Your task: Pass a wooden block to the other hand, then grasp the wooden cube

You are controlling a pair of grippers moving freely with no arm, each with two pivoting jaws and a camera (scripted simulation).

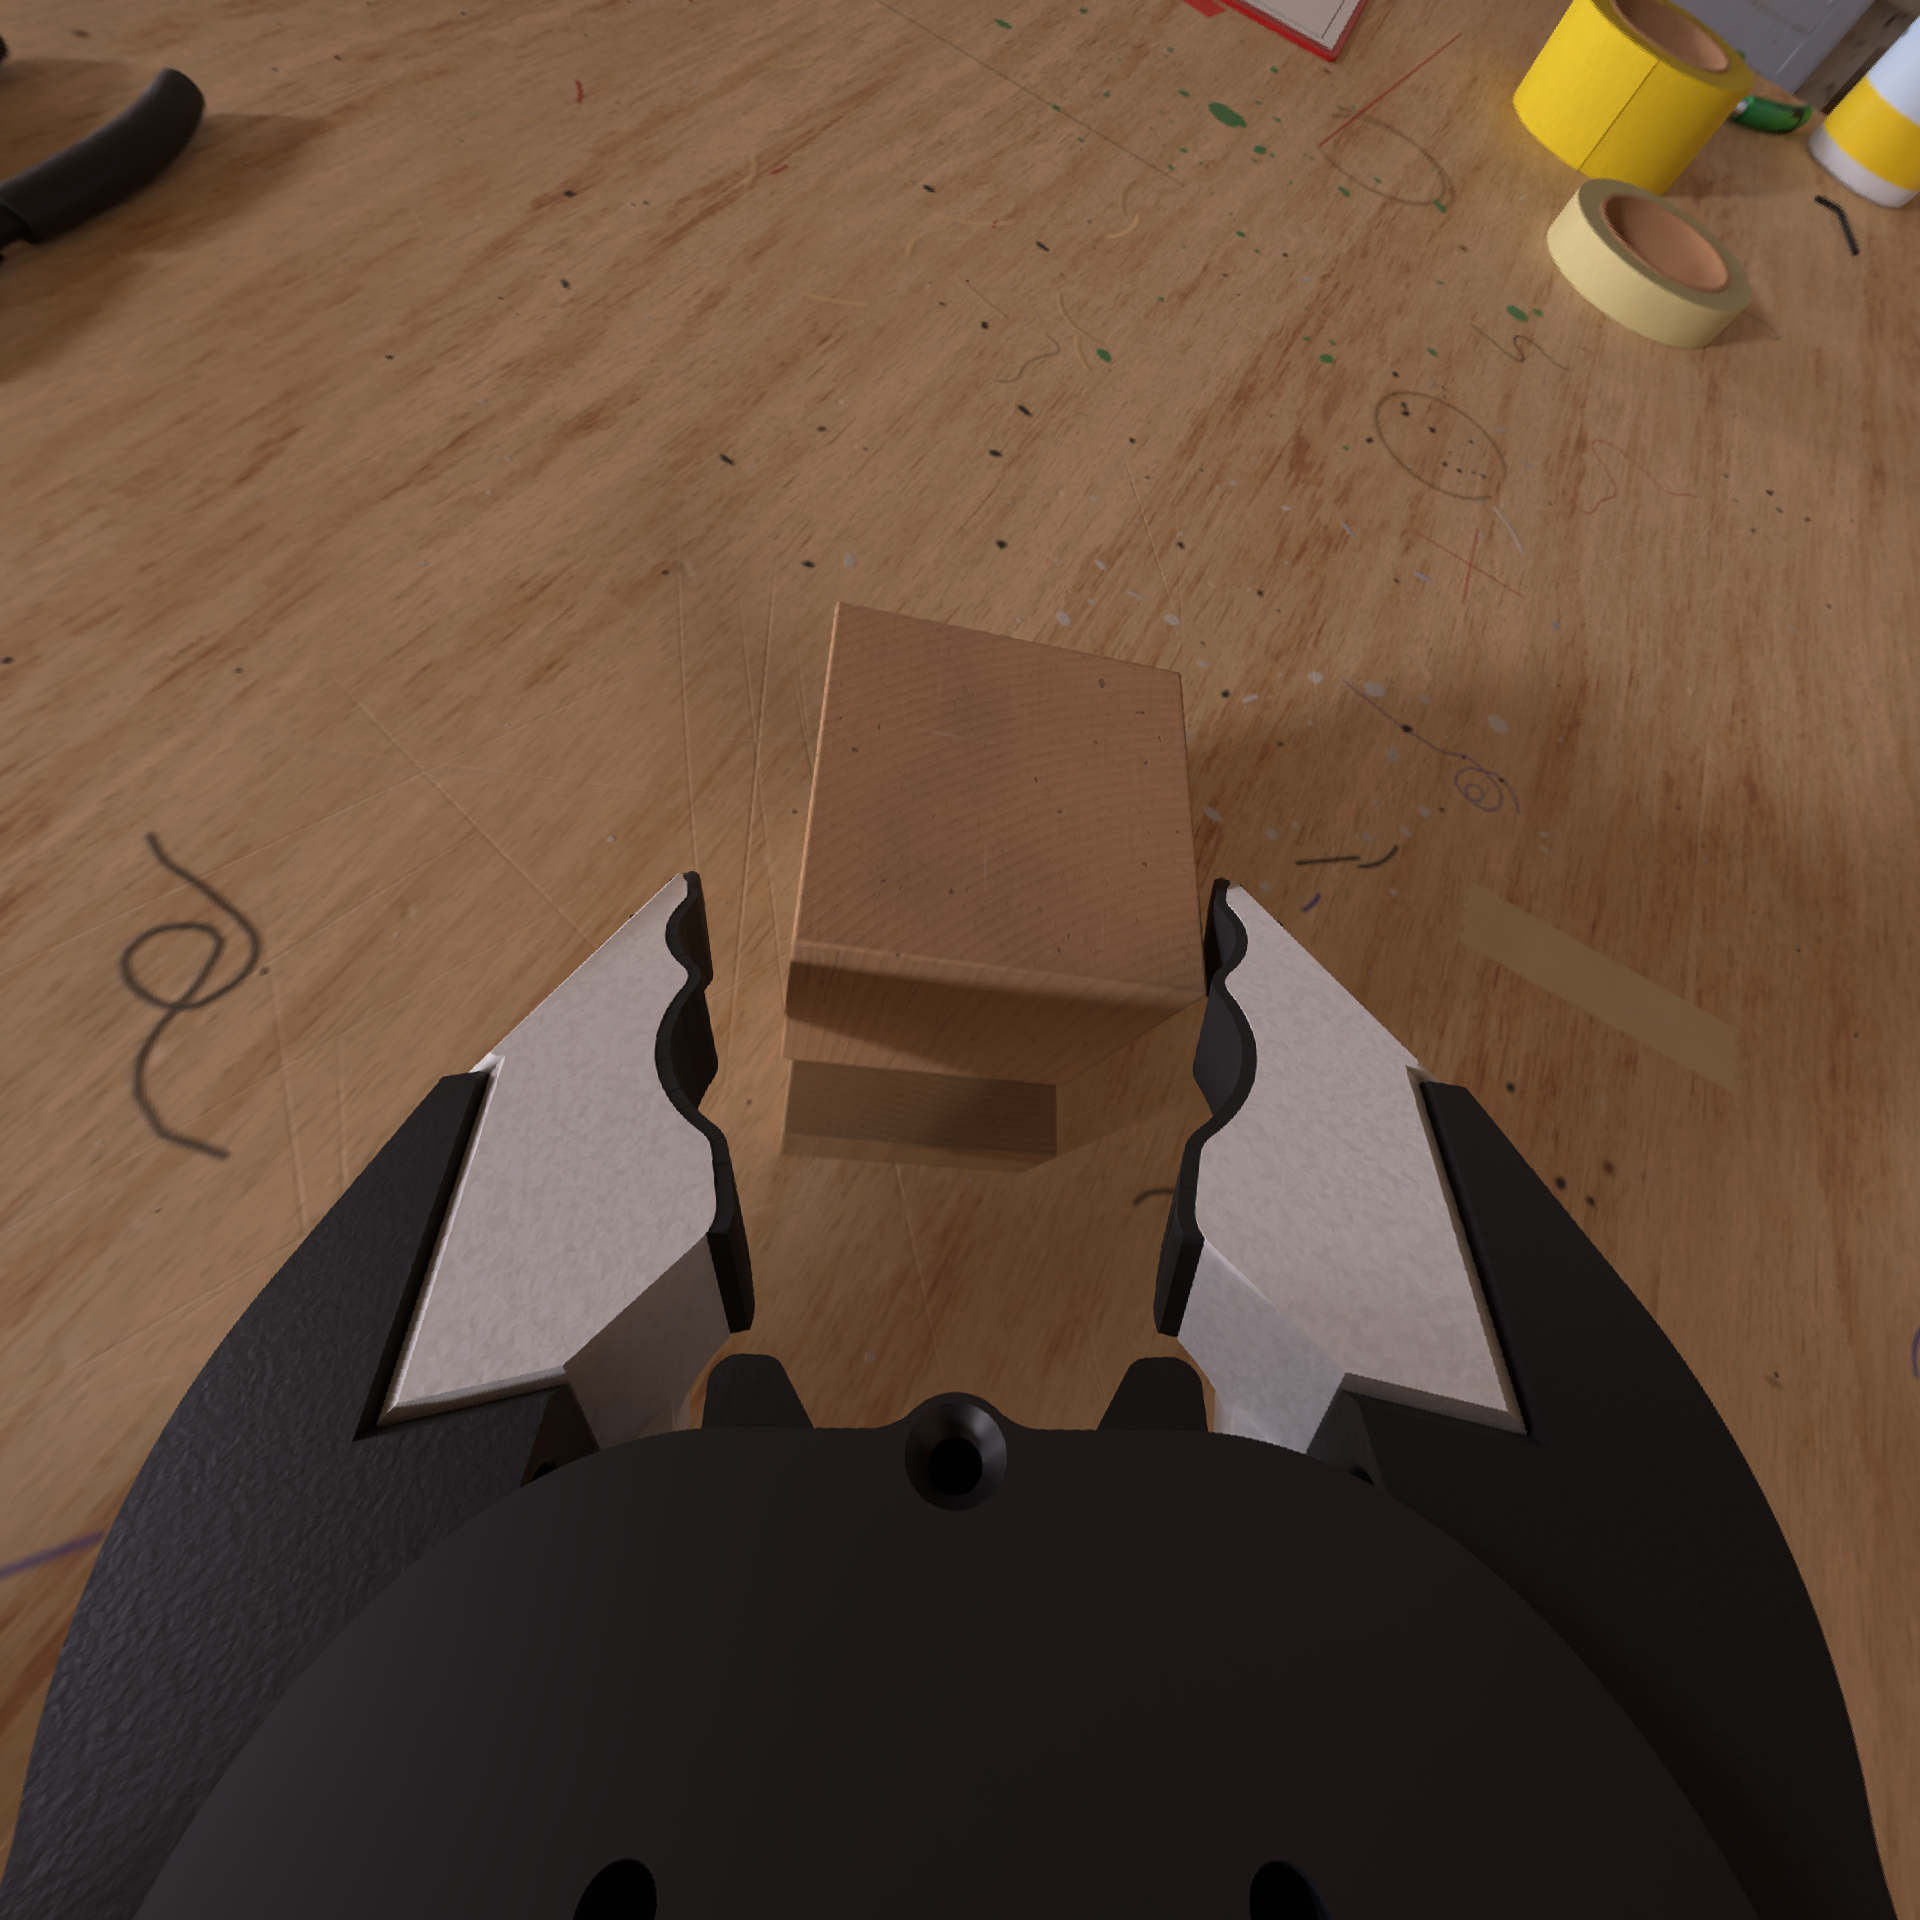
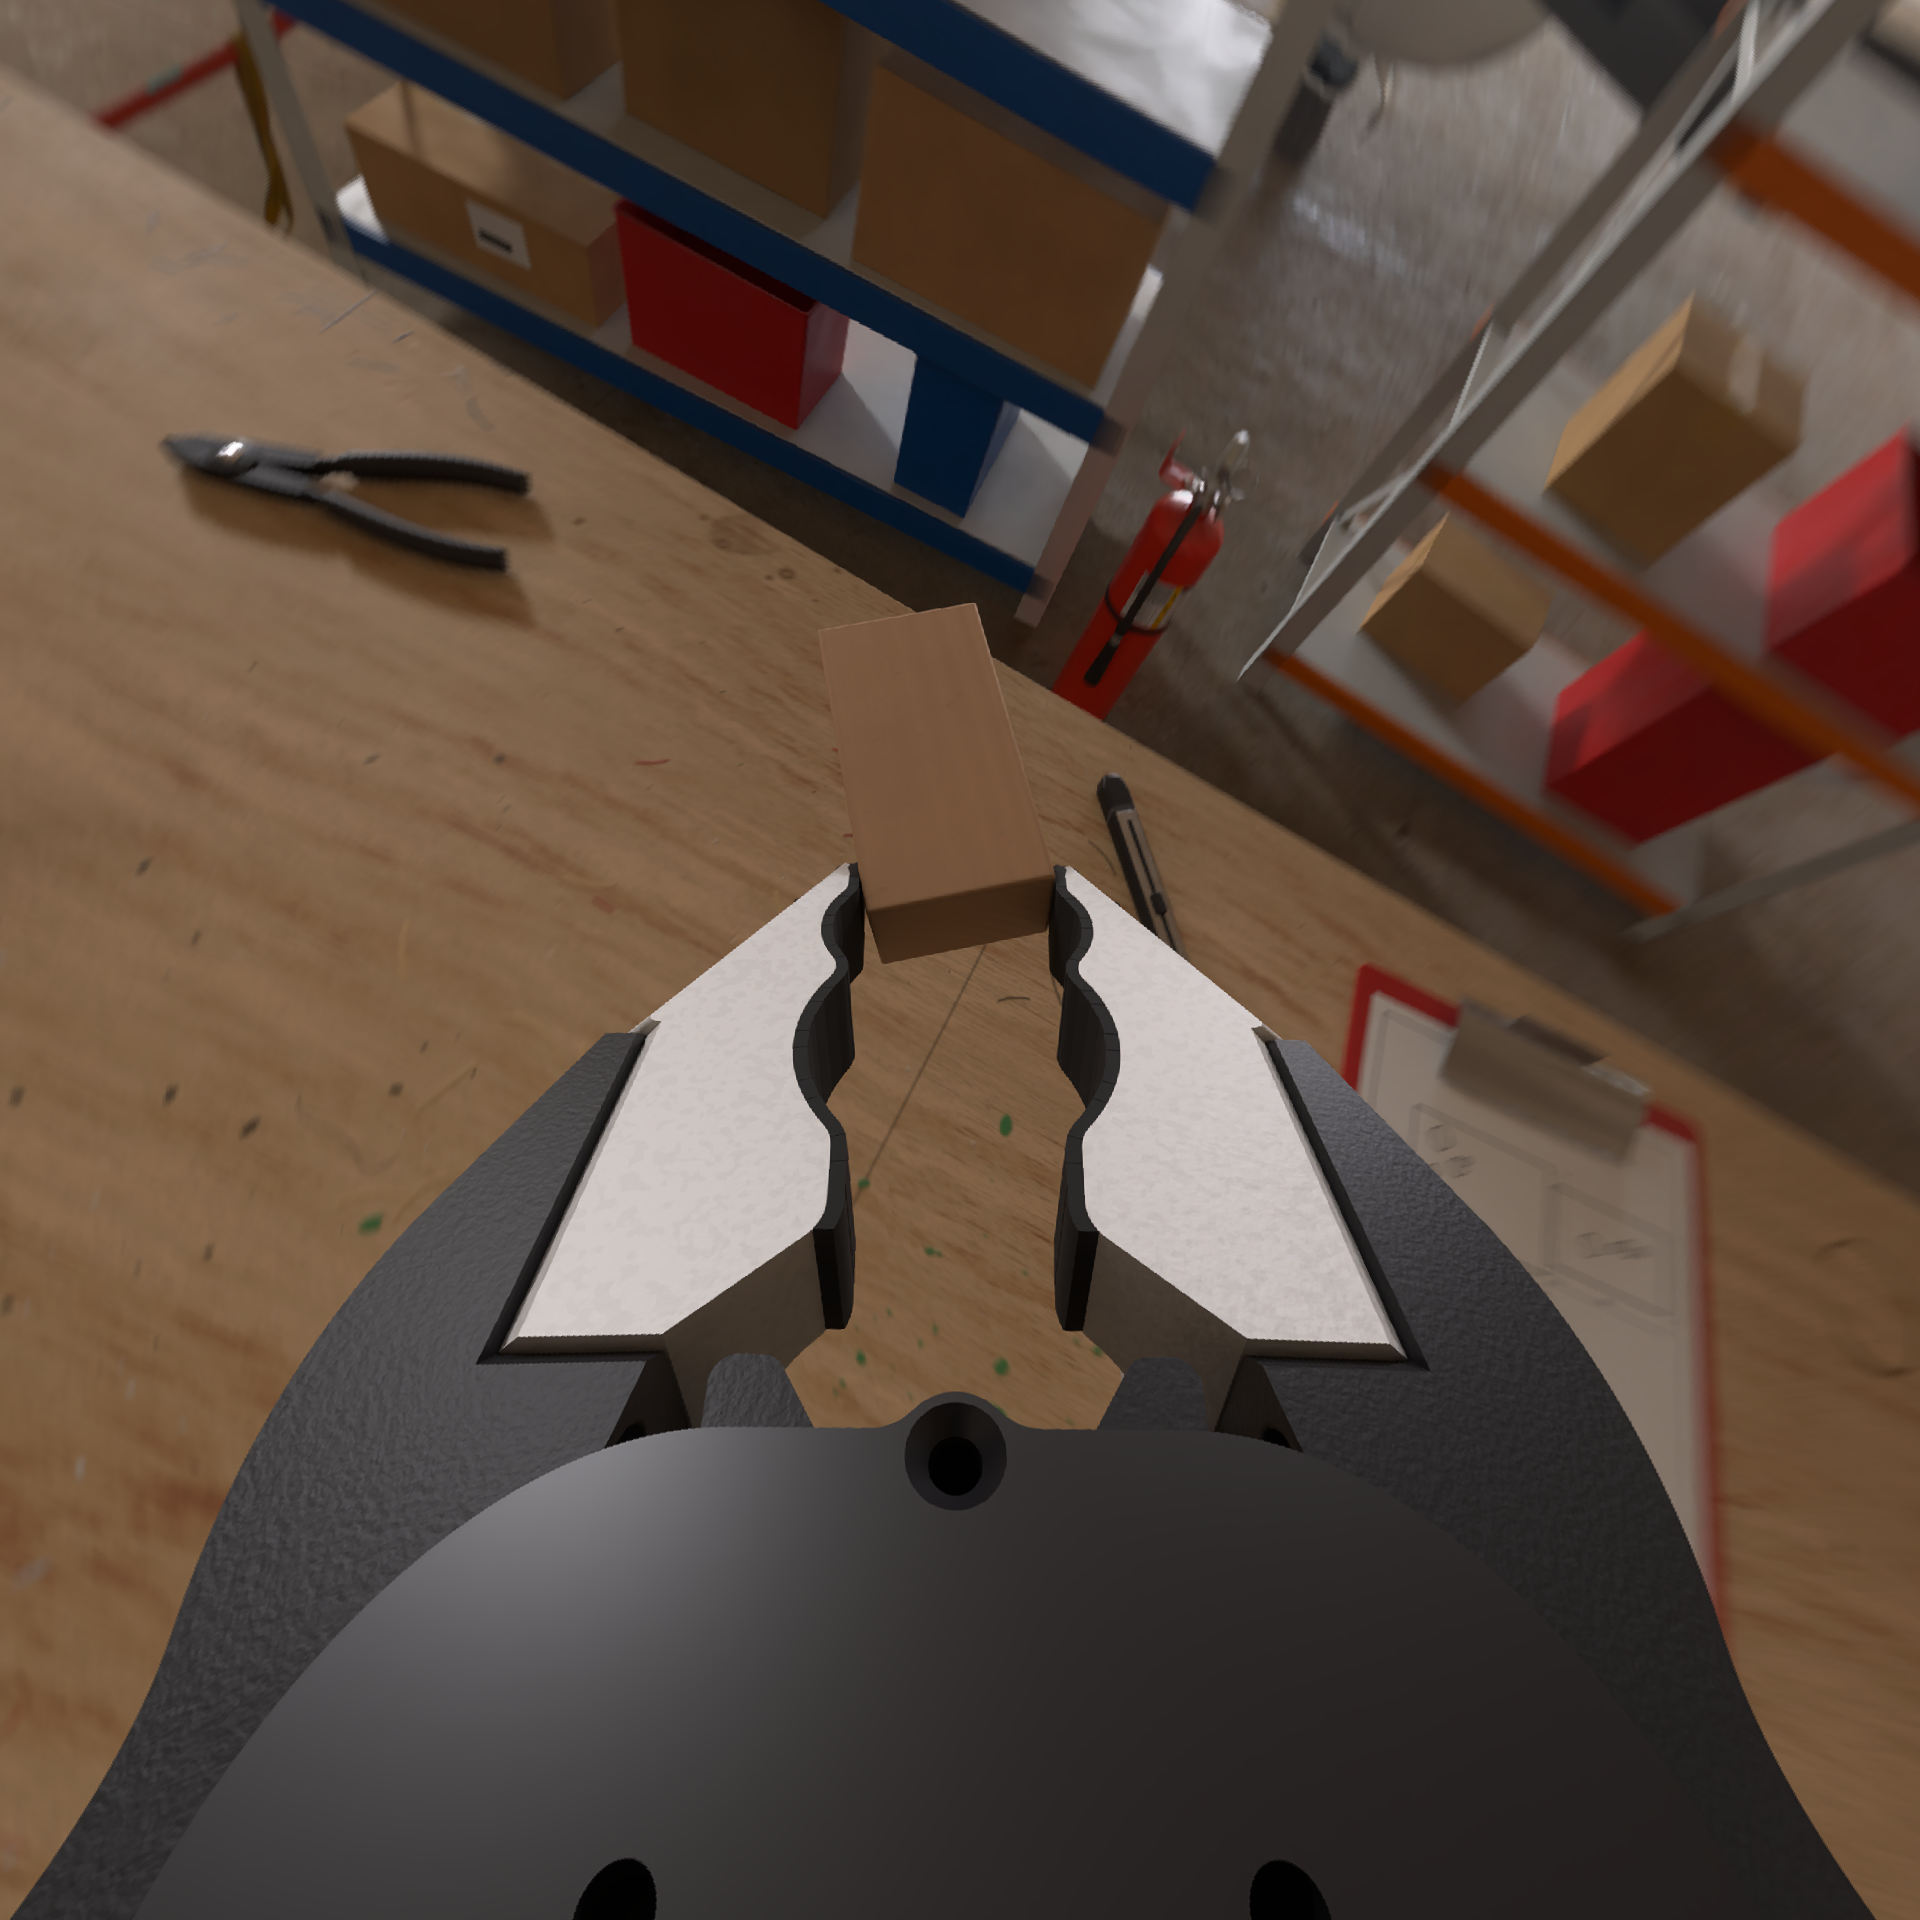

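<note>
Right gripper [image 2: 956, 904] was clenched on the near end of the wooden block [image 2: 935, 769], fingertips touching both side faces, the block held clear of the worktop [image 2: 312, 831] and pointing toward its far edge. Judged: the pass was already made, the block now sitting with the receiving side.

Left gripper [image 1: 956, 935] was spread wide, grasping nothing. The wooden cube [image 1: 997, 821] stood on the worktop just ahead of its tips, the right finger [image 1: 1226, 935] at the cube's corner, the left finger apart from it. Judged step: approach to the cube. Next move likely called for advancing to straddle the cube, then closing squarely on opposite faces.

Room around the cube: bare worktop on every side; tape rolls [image 1: 1647, 260] well beyond it to the right, pliers [image 1: 94, 156] well beyond to the left.
</note>
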